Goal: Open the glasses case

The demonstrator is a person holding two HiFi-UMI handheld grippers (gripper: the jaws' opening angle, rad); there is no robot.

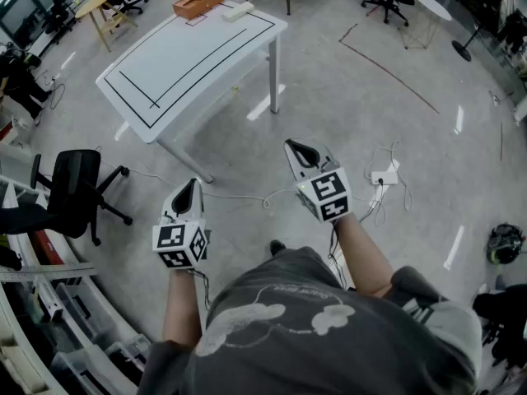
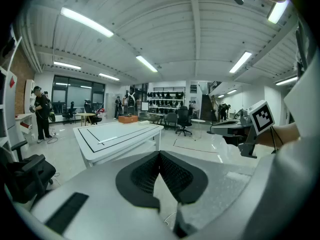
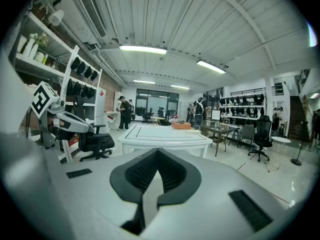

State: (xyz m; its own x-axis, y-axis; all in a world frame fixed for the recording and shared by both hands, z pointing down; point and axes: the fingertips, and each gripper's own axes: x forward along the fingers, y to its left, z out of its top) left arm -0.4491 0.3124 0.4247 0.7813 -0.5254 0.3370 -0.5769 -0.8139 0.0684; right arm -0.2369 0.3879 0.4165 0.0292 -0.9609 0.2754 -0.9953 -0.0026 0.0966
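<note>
An orange-brown glasses case (image 1: 198, 1) lies closed at the far end of a white table (image 1: 165, 72) marked with black lines. The case also shows small and distant in the left gripper view (image 2: 128, 118) and the right gripper view (image 3: 181, 125). I stand on the floor well short of the table. My left gripper (image 1: 189, 189) and right gripper (image 1: 300, 148) are held in front of my body, pointing toward the table. The left gripper's (image 2: 159, 154) jaws meet at the tips with nothing between them. The right gripper (image 3: 158, 151) is shut and empty too.
A flat white object (image 1: 237, 11) lies beside the case. A black office chair (image 1: 74, 188) stands left of me, with shelving behind it. A power strip with cables (image 1: 383, 177) lies on the floor to the right. People stand far off in the room.
</note>
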